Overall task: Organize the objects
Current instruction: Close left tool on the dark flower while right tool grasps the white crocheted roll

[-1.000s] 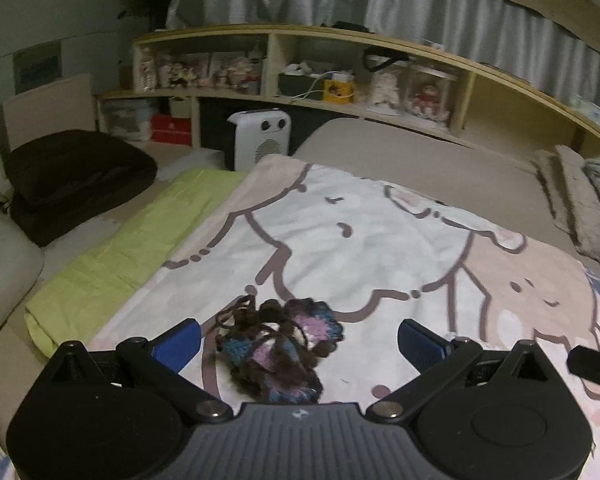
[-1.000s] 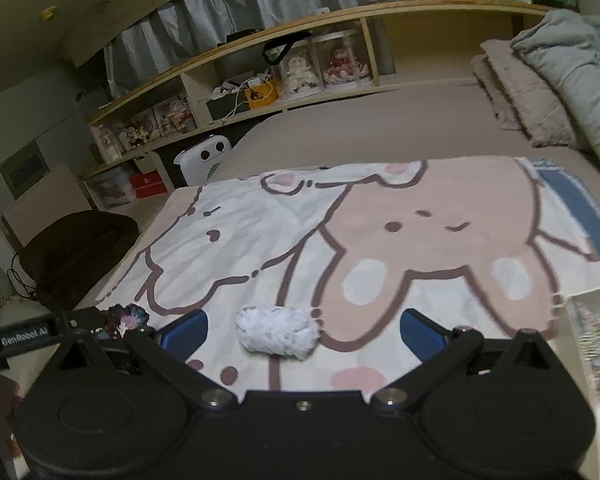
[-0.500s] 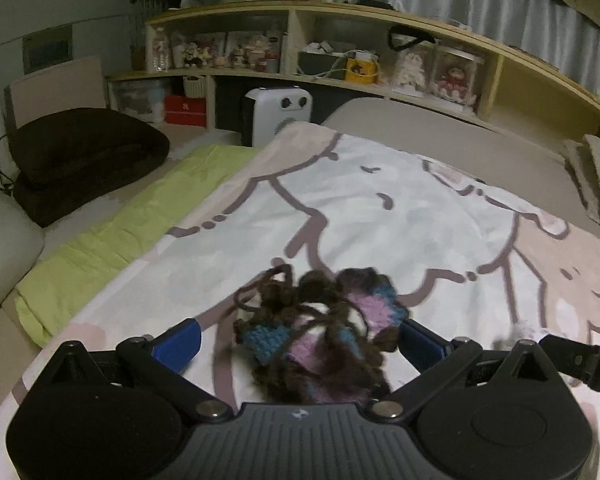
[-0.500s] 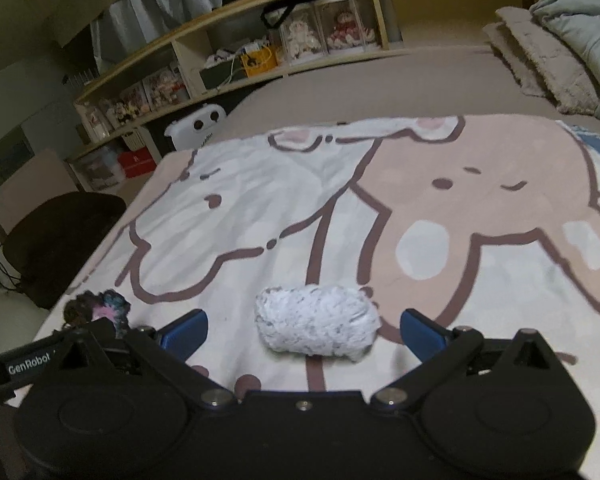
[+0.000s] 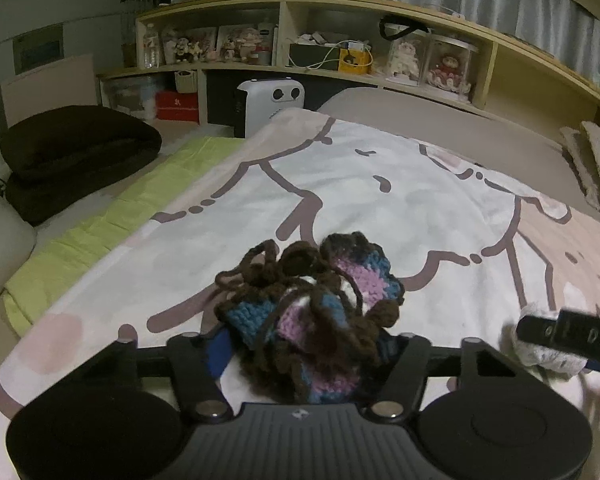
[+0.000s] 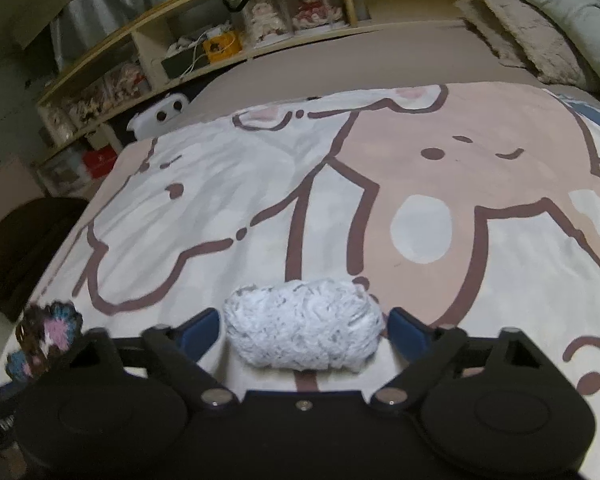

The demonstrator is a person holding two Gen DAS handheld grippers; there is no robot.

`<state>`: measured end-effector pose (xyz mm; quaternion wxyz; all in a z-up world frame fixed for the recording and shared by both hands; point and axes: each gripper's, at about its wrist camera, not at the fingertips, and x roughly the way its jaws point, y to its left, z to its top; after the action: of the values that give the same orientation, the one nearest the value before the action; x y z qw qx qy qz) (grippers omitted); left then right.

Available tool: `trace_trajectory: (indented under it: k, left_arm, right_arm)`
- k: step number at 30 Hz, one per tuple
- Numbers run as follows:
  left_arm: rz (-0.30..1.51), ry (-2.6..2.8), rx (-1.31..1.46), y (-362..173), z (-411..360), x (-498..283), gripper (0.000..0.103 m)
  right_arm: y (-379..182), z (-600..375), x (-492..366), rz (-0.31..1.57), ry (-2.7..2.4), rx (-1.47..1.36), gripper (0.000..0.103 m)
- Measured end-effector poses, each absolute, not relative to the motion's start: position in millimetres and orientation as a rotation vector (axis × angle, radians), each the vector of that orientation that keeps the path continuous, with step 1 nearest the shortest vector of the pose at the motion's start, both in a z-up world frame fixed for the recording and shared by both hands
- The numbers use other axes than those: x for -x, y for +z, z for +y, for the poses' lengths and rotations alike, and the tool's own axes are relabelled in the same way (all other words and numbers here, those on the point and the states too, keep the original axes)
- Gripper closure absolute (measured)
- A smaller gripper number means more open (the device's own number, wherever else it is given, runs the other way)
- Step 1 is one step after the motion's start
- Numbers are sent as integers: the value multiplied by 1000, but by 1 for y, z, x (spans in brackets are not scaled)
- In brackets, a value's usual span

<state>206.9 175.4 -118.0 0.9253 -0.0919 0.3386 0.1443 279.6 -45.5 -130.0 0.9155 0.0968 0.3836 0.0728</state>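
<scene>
A crocheted piece (image 5: 316, 304) of brown, blue and purple yarn lies on the cartoon-print blanket (image 5: 380, 184). My left gripper (image 5: 306, 344) is closing on it. One blue pad (image 5: 218, 350) touches its left side, and the other pad is hidden under the yarn. A fluffy white yarn ball (image 6: 304, 324) sits between the jaws of my right gripper (image 6: 304, 328), which are also closing, and both blue pads (image 6: 202, 330) touch its ends. The crocheted piece (image 6: 46, 334) also shows at the right wrist view's lower left. The white ball (image 5: 548, 354) shows at the left wrist view's right edge.
A wooden shelf (image 5: 380, 4) with dolls and boxes runs behind the bed. A white heater (image 5: 270, 100) stands by the blanket's far corner. A dark brown cushion (image 5: 72, 148) and a green sheet (image 5: 100, 232) lie to the left. Pillows (image 6: 540, 28) lie at the far right.
Both grippers came down and forward over their objects. Their jaws went from wide open to closed against the crocheted piece and the white ball.
</scene>
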Motion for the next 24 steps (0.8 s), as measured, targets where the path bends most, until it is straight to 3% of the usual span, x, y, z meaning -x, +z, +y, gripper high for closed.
trace_trajectory:
  k: [1,6,24]
  left_arm:
    - [697,293,195,-117,175,-207,44]
    - [695,300,182,-105,166,-201,49]
    - [586,118,212,-21,102,-159,49]
  right_arm:
    - [-129,-45,-279,786,169,-195,25]
    - [-120,-49,-271,766,215,-158,29]
    - [-42,-130,-209,703,206,-148,29]
